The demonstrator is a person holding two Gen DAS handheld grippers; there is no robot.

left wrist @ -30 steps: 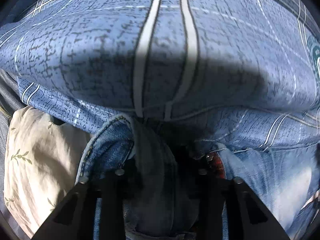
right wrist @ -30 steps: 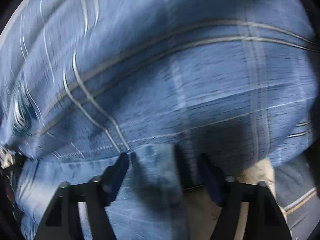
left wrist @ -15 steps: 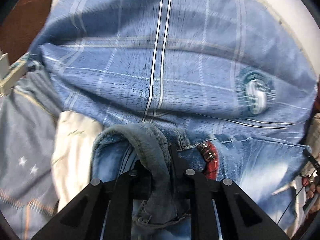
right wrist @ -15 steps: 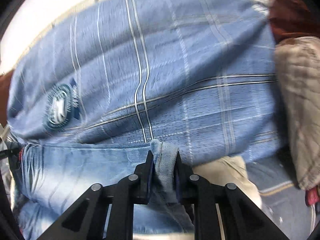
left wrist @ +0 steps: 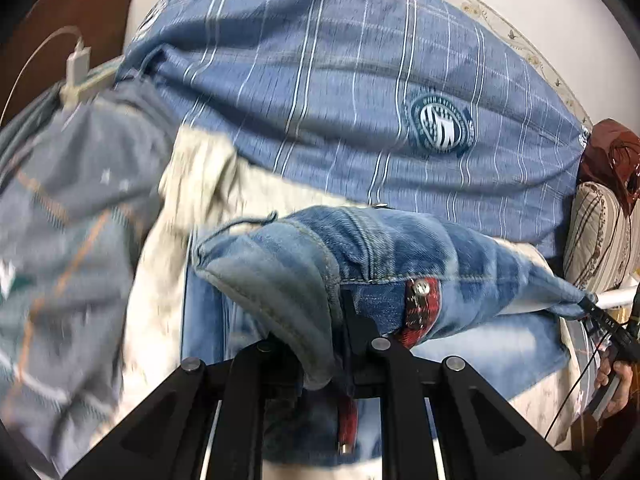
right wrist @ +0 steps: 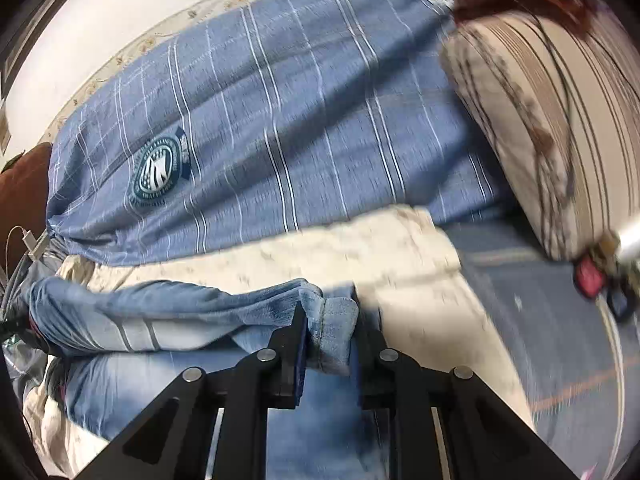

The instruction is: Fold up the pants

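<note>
Jeans [left wrist: 400,256] pinched between both jaws

We've got the faded blue jeans [left wrist: 392,256] lifted by the waistband, stretched taut between two pinched corners, a red plaid tab beside the seam; the legs hang below, probably trailing onto the bed, though blur hides that.
</note>
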